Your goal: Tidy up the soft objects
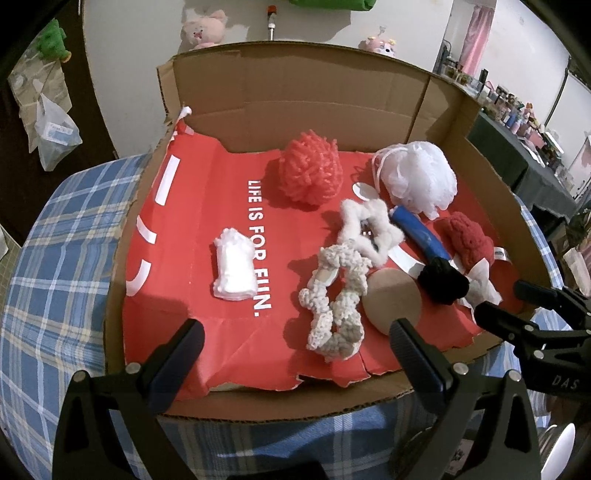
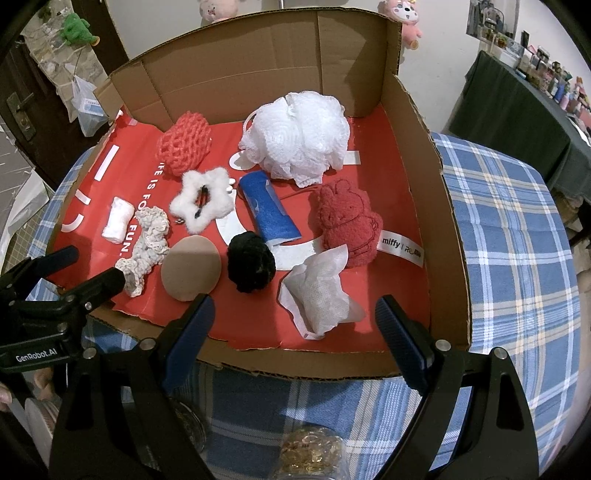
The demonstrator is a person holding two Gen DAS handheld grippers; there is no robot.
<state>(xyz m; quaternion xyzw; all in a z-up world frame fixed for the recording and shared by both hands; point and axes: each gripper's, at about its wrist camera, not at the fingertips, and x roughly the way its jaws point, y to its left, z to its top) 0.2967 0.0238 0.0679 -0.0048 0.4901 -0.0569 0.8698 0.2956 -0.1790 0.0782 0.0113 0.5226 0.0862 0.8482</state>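
Note:
A cardboard box [image 1: 303, 88] lined with red paper holds soft items: a coral net puff [image 1: 310, 171], a white mesh bath puff [image 2: 297, 134], a white star scrunchie [image 2: 203, 199], a cream knit scrunchie [image 1: 336, 306], a white roll [image 1: 234, 266], a blue sponge roll [image 2: 271, 210], a black pom [image 2: 251, 262], a tan round pad [image 2: 191, 268], a red bunny towel [image 2: 349, 225] and a white sachet [image 2: 319, 293]. My left gripper [image 1: 295, 354] is open and empty at the box's near edge. My right gripper [image 2: 295, 325] is open and empty near the sachet.
The box stands on a table with a blue plaid cloth [image 2: 509, 236]. A jar of gold bits [image 2: 310, 454] stands below my right gripper. Plush toys [image 1: 203, 27] sit behind the box, and a dark table with small items [image 2: 517, 99] is at the right.

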